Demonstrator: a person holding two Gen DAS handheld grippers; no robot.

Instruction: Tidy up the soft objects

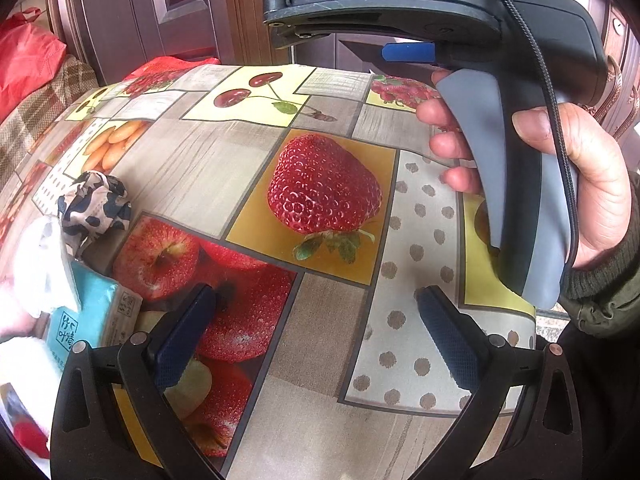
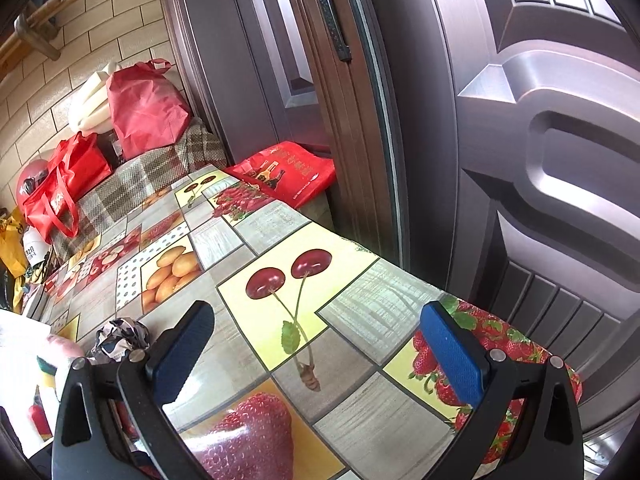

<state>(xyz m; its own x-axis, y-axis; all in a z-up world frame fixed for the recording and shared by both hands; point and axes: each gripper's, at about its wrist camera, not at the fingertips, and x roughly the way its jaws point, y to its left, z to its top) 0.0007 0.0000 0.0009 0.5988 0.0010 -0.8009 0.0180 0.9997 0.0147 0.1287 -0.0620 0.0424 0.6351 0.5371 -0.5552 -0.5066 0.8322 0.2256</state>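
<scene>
A crumpled black-and-white patterned cloth (image 1: 94, 206) lies on the fruit-print tablecloth (image 1: 208, 176) at the left; it also shows in the right wrist view (image 2: 120, 338). A teal tissue pack (image 1: 86, 316) with a white tissue (image 1: 44, 264) sticking out sits just in front of it. My left gripper (image 1: 316, 308) is open and empty above the table, right of the pack. My right gripper (image 2: 316, 326) is open and empty over the cherry print; its body, held in a hand, shows in the left wrist view (image 1: 500, 80).
Red bags (image 2: 148, 108) and a plaid-covered pile (image 2: 152, 172) stand beyond the table's far end. A brown door (image 2: 520, 120) runs along the table's right edge (image 2: 532, 356). White and red items (image 1: 24, 380) lie at the near left.
</scene>
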